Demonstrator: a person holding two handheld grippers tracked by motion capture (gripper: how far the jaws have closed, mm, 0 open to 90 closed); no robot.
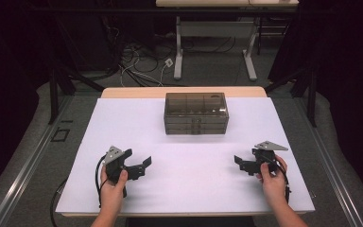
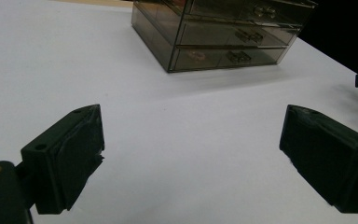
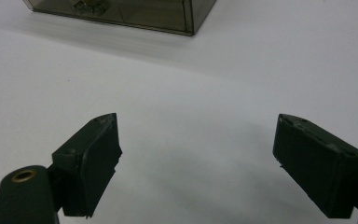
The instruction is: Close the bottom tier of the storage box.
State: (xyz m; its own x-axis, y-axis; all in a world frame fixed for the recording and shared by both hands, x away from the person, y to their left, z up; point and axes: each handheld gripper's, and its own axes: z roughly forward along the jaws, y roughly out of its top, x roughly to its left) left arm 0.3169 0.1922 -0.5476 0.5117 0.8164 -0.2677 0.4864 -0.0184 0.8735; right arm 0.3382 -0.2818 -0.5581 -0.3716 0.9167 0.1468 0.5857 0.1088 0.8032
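Nearest the high view's camera, the person's two hands come in over the table's (image 1: 179,198) near edge, each holding a gripper low over the white top. The left gripper (image 1: 139,165) sits at about 7 o'clock from the table's middle, its jaws spread wide with nothing between them; in the left gripper view the left gripper (image 2: 191,158) frames bare white surface. The right gripper (image 1: 242,164) sits at about 5 o'clock, jaws likewise wide apart and empty, as the right gripper view shows around the right gripper (image 3: 196,163). The smoky clear drawer box (image 1: 196,113) stands at 12 o'clock, near the far edge, well apart from both grippers. In the left gripper view the drawer box (image 2: 223,32) is cut off at the top, and its contents are hard to make out through the tinted fronts; the right gripper view catches its lower corner (image 3: 121,11). Open white surface lies between the grippers and up to the box.
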